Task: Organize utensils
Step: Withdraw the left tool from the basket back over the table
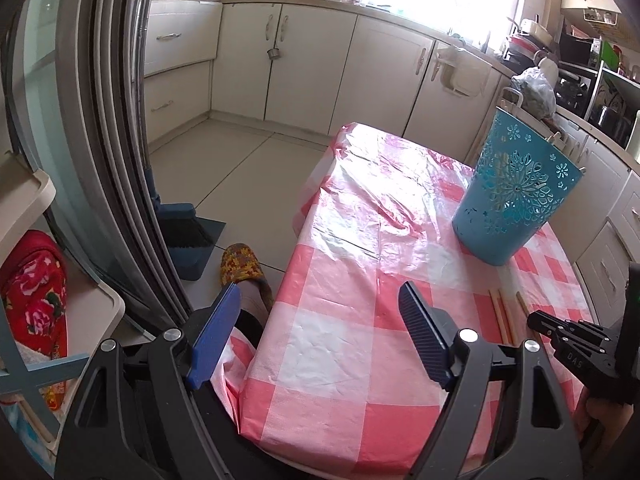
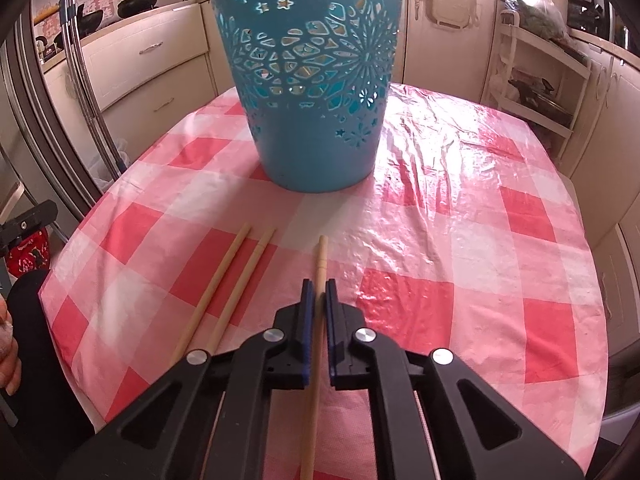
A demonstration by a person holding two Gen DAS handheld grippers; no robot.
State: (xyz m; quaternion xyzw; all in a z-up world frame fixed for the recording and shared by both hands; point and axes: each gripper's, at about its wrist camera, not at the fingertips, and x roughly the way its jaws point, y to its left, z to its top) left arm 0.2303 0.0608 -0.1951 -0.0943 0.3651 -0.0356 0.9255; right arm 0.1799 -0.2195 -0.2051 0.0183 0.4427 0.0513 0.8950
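R gripper (image 2: 319,286) was clamped on one wooden chopstick (image 2: 320,258), tip poking out ahead. Two more chopsticks (image 2: 230,280) lay just to its left, blue cutout basket (image 2: 308,92) upright ahead. L gripper (image 1: 320,320) hung wide apart w/ nothing between, over the checked tablecloth (image 1: 352,360).

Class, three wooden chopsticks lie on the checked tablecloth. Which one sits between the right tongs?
The rightmost pale wooden chopstick, lying apart from the other two chopsticks; the right tongs are shut on it.
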